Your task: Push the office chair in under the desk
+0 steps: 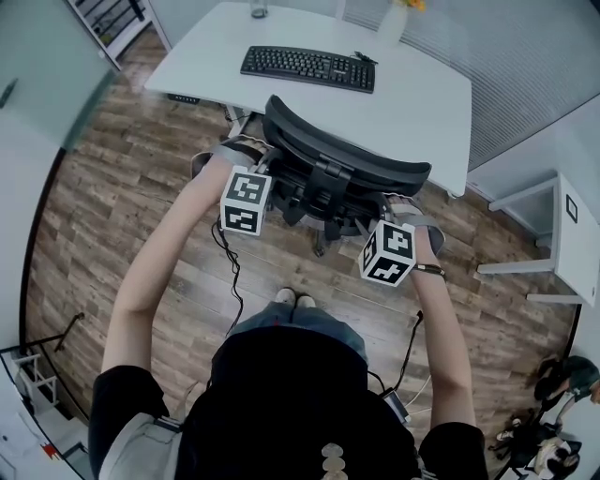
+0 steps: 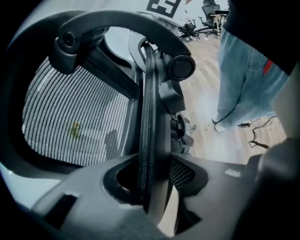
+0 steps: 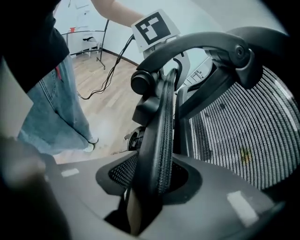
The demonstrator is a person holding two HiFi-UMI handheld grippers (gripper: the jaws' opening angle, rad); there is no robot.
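A black mesh-back office chair [image 1: 342, 159] stands in front of the white desk [image 1: 427, 103], its back rim toward me and its seat partly beneath the desk edge. My left gripper [image 1: 246, 161] is at the back's left edge and my right gripper [image 1: 405, 210] at its right edge. In the left gripper view the jaws [image 2: 151, 187] are shut on the chair back's black edge [image 2: 149, 117], with mesh [image 2: 70, 112] to the left. In the right gripper view the jaws [image 3: 149, 190] are likewise shut on the chair back's edge [image 3: 161, 122].
A black keyboard [image 1: 307, 67], a glass [image 1: 259, 9] and a vase [image 1: 394, 21] sit on the desk. A white side table [image 1: 570, 234] stands at the right, a shelf [image 1: 108, 23] at the far left. Cables [image 1: 230, 272] trail past my shoes [image 1: 295, 299].
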